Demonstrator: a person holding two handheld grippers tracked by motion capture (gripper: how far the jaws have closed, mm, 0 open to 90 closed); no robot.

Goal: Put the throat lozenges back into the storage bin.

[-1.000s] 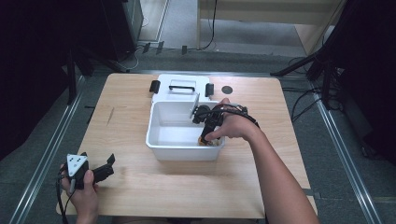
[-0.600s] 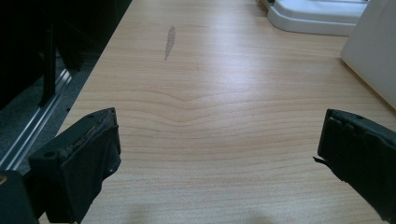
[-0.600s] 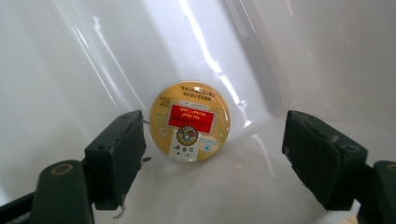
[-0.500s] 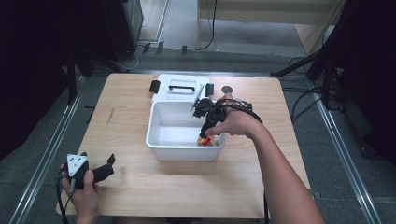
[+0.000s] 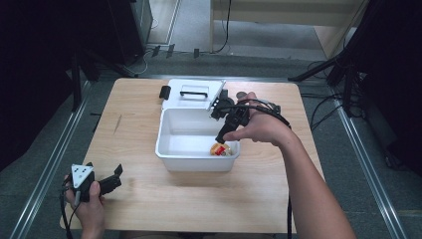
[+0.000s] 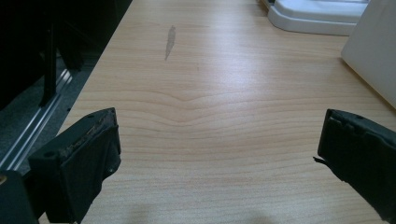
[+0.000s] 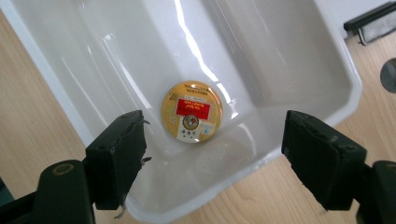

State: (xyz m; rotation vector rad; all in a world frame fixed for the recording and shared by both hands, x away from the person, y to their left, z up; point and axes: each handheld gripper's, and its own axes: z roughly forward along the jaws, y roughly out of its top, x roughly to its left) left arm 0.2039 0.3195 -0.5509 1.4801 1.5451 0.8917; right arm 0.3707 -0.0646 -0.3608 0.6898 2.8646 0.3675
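Round gold tin [image 7: 192, 112] with red label lies flat in glossy white tub [image 7: 299, 60].

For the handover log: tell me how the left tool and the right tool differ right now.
The left tool rests low at the table's near left corner, above bare wood; the right tool hangs over the white bin. Between the left tool's jaws lies only tabletop; between the right tool's jaws, lower down, lies the round yellow tin on the bin floor. Both stand open, holding nothing.
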